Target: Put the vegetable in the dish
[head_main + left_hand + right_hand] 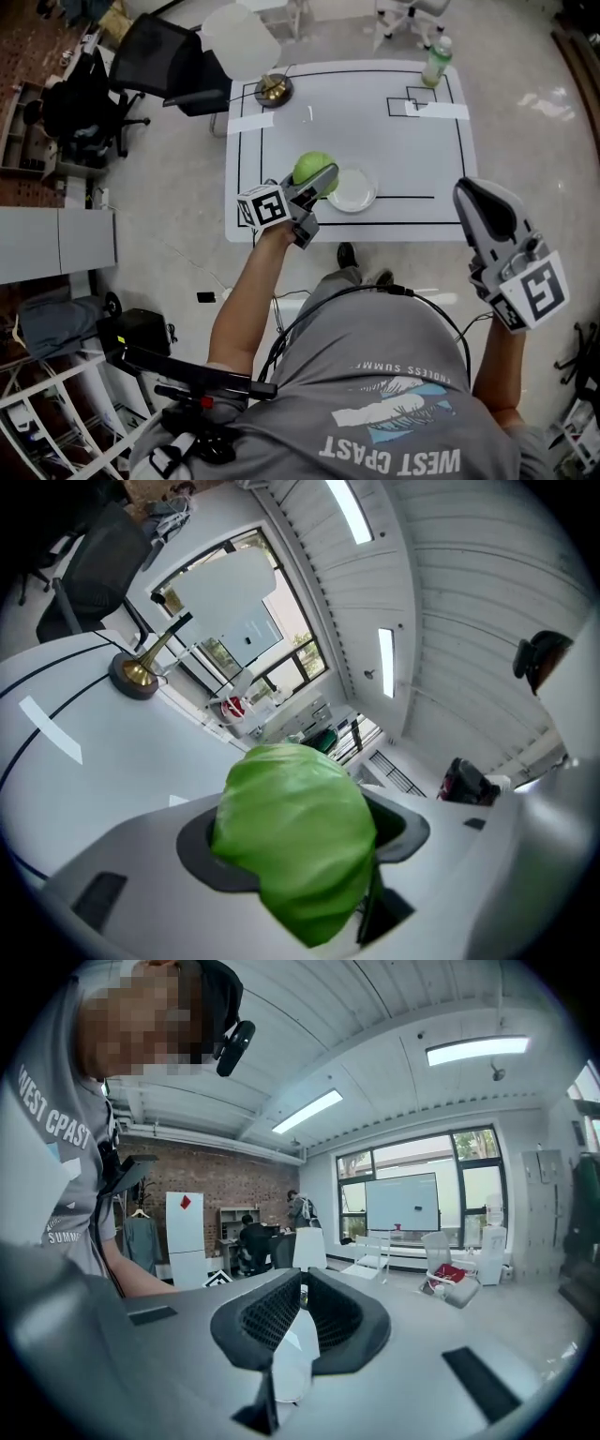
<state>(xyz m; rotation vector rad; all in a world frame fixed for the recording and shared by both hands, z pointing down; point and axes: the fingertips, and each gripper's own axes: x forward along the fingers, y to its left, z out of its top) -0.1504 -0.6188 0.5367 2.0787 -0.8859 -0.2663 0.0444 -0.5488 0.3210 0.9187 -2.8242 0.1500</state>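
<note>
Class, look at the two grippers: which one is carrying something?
The left gripper: it is clamped on the green vegetable. The right gripper is shut on nothing.

A white rectangular table [366, 141] marked with black tape lines [412, 198] carries a shallow round white dish [354, 189] near its front edge. A dark round brass-topped base [273, 90] stands at its far left corner, and a pale green bottle [436, 62] at its far right.
</note>
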